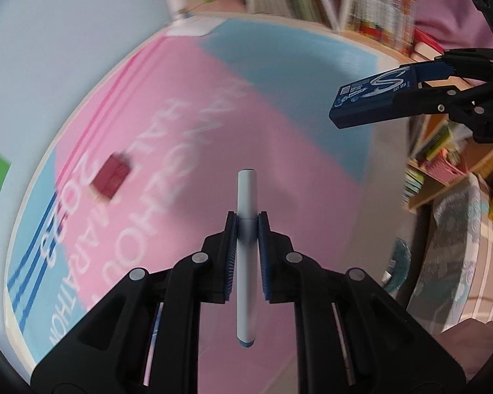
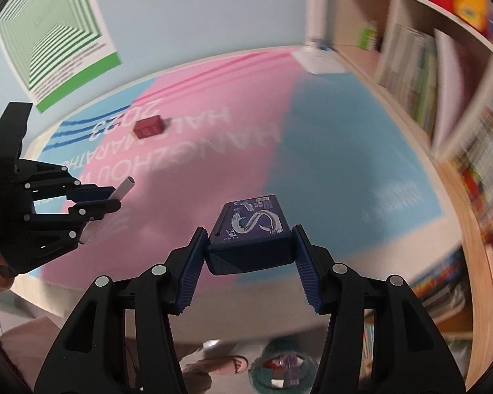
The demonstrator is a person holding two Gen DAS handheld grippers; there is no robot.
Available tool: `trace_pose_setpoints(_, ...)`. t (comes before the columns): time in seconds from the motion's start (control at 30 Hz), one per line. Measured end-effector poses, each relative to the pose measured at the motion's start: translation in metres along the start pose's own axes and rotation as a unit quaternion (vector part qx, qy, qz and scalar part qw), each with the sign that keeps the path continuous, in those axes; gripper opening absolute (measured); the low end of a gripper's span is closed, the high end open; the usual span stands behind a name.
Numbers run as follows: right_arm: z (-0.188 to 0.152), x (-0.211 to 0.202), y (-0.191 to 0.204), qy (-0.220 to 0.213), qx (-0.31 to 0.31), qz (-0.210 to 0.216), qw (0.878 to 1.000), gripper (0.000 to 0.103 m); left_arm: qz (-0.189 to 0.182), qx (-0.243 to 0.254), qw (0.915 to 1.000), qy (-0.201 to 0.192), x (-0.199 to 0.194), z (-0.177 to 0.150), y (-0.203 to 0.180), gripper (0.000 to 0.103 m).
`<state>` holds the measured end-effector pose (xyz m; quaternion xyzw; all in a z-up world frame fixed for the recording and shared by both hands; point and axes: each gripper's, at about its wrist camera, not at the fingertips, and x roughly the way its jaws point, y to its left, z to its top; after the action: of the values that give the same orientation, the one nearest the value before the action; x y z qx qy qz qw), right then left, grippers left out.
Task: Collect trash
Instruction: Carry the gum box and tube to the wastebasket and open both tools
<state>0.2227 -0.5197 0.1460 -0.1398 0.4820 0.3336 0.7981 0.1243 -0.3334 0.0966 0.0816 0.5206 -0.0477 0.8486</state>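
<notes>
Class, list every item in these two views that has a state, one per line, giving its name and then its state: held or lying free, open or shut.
Left tool: shut on the pale blue pen.
Pale blue pen: clamped, lifted off the table.
Right tool: shut on the dark blue box.
Dark blue box: gripped by its sides, held above the table.
Red box: lying free on the pink mat.

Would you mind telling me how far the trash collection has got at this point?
Midway, by the look of it. The left gripper is shut on a pale blue pen, and the right gripper grips a dark blue box; both are off the table. A small red box is left on the mat. A bin on the floor seems to hold some items.
</notes>
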Motion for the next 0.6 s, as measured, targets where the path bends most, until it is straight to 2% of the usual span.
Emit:
trace_pose_setpoints(0.27, -0.078, -0.057, -0.056, -0.01, 0.08, -0.057, 0.995, 0.053, -0.048, 0.091, 0.9947, -0.006, 0.002, 0.019, -0.092, 0.011)
trace_pose_setpoints(0.6, -0.188, -0.116, -0.103, -0.009, 0.187, -0.111, 0.976, 0.053, -0.103, 0.203, 0.9737, -0.011, 0.004, 0.022, -0.208, 0.011)
